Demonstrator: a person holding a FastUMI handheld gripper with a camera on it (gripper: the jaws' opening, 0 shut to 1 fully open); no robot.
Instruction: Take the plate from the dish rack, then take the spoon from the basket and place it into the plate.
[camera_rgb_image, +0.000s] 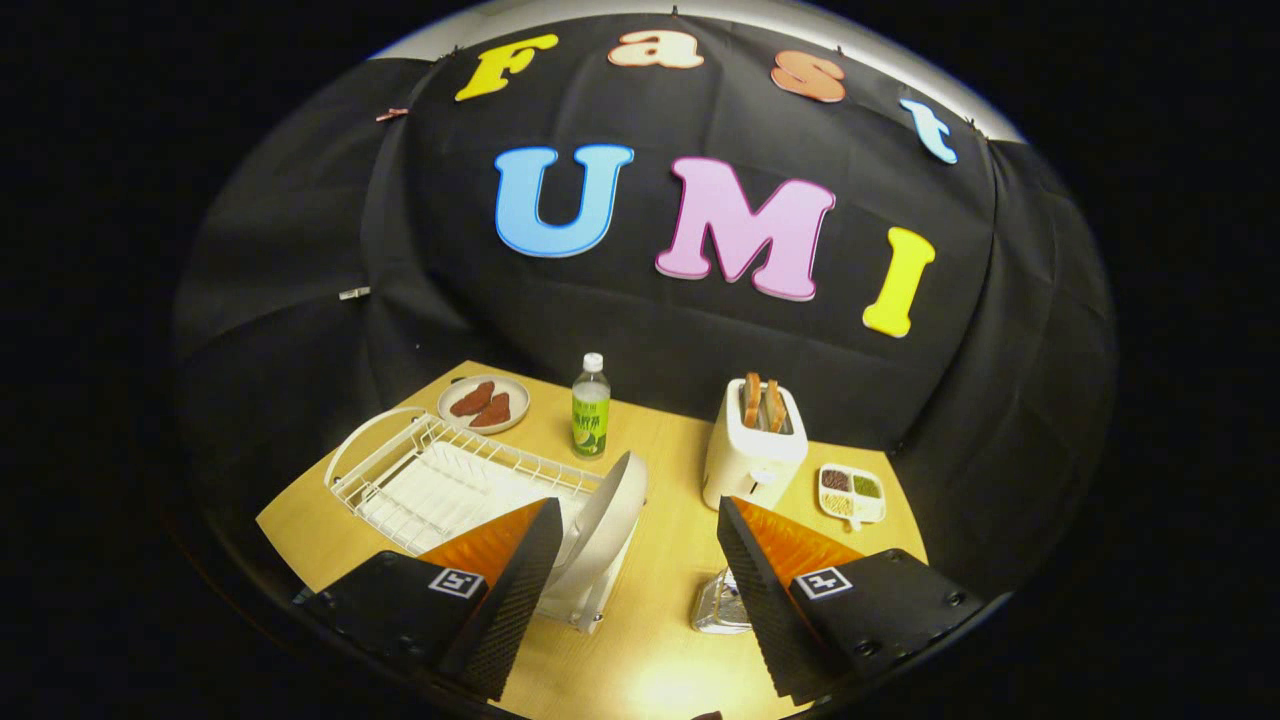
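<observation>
At the left of the frame, on the pale wooden tabletop (660, 620), sits a white wire dish rack (440, 480) with a white ribbed drain tray inside it, running from the table's left corner toward the centre. Just above it, near the table's far edge, lies a small round grey plate holding two reddish-brown pieces of food (484, 403). To the right of that stands a clear plastic bottle with a white cap and a green label (591, 406), upright and apart from the rack. At the rack's right end, a round whitish plate (605, 520) stands on its edge, tilted, its lower part hidden behind the left finger. In the lower part of the frame the gripper (640, 600) has its two fingers spread wide with nothing clamped between them; the left fingertip overlaps the standing plate in the picture, but whether it touches it cannot be told. Just ahead of the right finger, low on the table, a silvery metal-looking object (722, 605) shows partly; it may be the basket, and no spoon can be made out in it. Right of centre stands a white two-slot toaster with two brown bread slices (755, 445) sticking up. Farther right lies a small white divided dish of dark, green and pale grains (851, 492).
</observation>
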